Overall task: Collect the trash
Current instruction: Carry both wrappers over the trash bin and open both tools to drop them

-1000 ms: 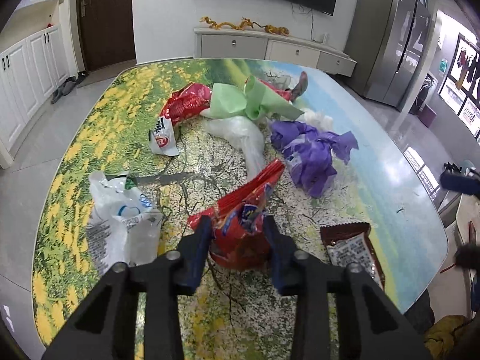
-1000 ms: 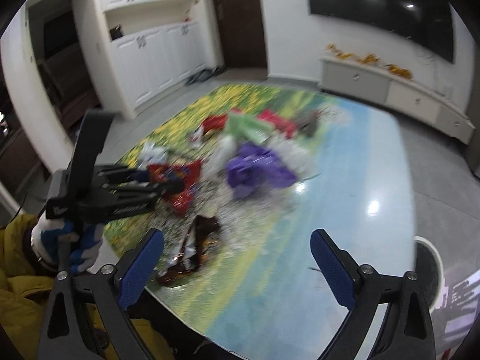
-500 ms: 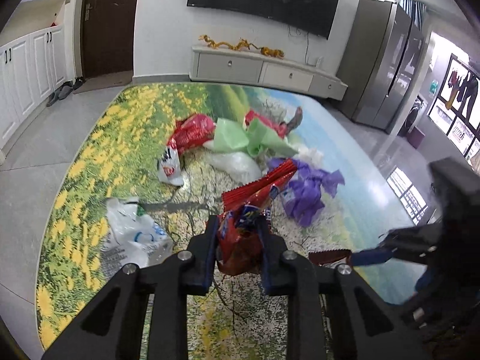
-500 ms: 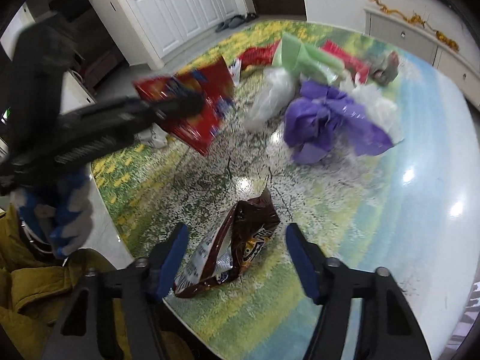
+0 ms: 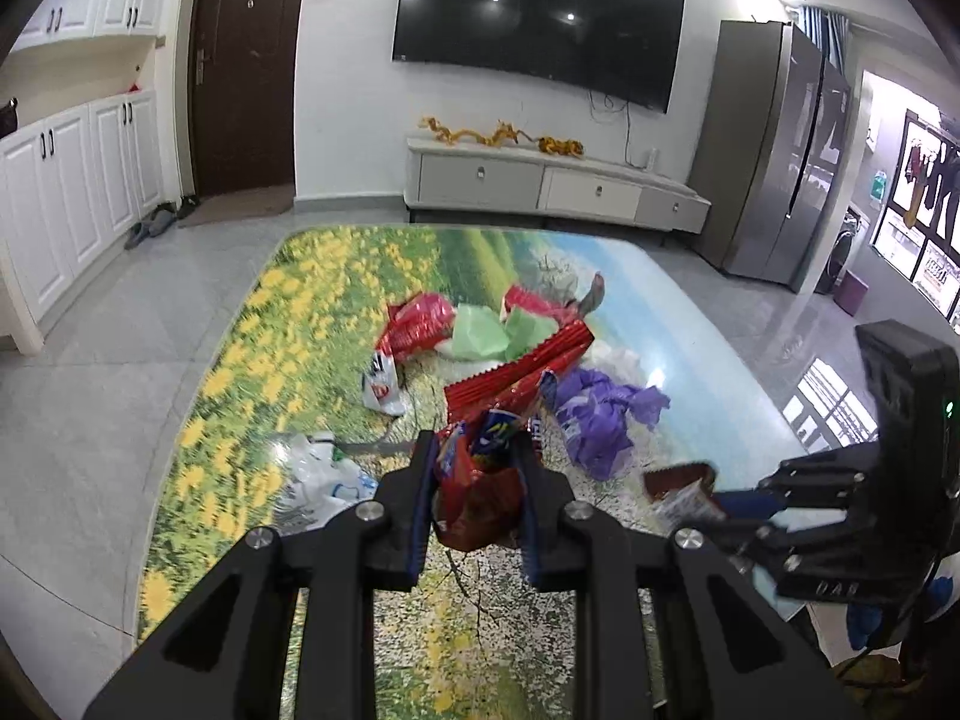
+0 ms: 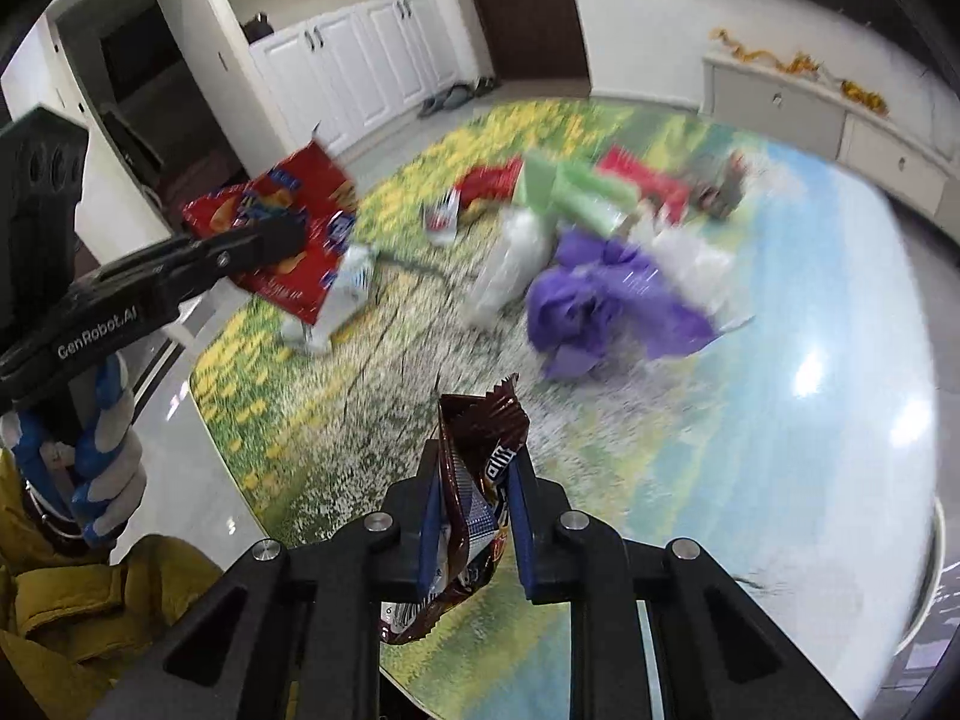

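The red snack bag (image 5: 477, 483), light, crinkly and probably slippery, hangs clamped in the left gripper (image 5: 474, 501), while the smaller brown wrapper (image 6: 474, 480), lying ahead of open jaws half a second ago, is now pinched mid-body by the right gripper (image 6: 474, 525) above the table (image 6: 780, 420).

Red snack bag (image 5: 480, 480) with blue and yellow print. Dark brown wrapper (image 6: 474, 480), silver inside. Crumpled purple bag (image 6: 606, 300), pale green bag (image 5: 480, 333), white bags (image 5: 318, 474). Table (image 5: 252, 372) printed with yellow flowers, green meadow, blue sky.
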